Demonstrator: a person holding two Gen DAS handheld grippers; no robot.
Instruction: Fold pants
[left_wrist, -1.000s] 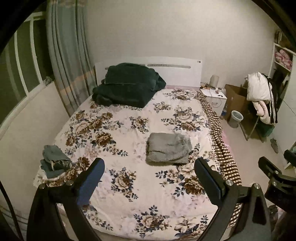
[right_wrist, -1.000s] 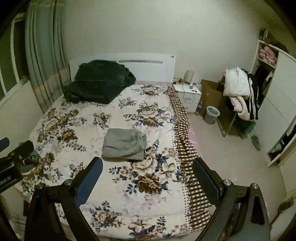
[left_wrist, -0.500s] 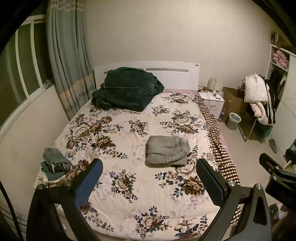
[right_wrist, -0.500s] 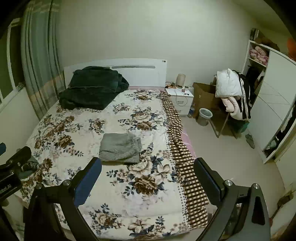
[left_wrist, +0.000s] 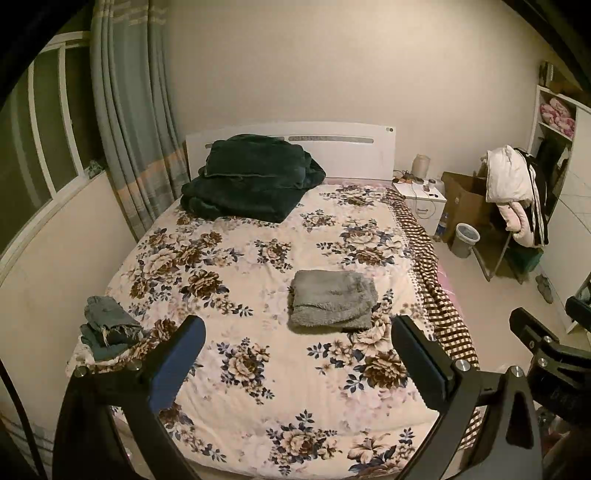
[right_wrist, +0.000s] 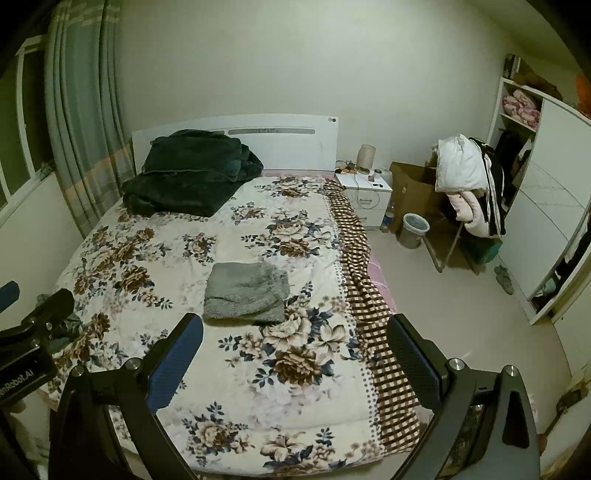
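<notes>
Grey fleecy pants (left_wrist: 331, 299) (right_wrist: 246, 292) lie folded into a flat rectangle near the middle of the bed, on the floral quilt (left_wrist: 258, 258) (right_wrist: 177, 251). My left gripper (left_wrist: 298, 356) hangs open above the bed's foot, well short of the pants, with nothing between its fingers. My right gripper (right_wrist: 295, 352) is open too and empty, held back from the pants and a little to their right. Each gripper shows at the edge of the other's view.
A dark green blanket (left_wrist: 251, 181) is heaped by the headboard. A small pile of blue-grey clothes (left_wrist: 107, 326) sits at the bed's left front corner. Right of the bed stand a white nightstand (right_wrist: 365, 195), a bin (right_wrist: 414, 230), a clothes-laden chair (right_wrist: 469, 184) and a wardrobe.
Both grippers have tilted upward and drawn back slightly, so the bed sits lower in both views. The pants have not moved and both grippers stay open.
</notes>
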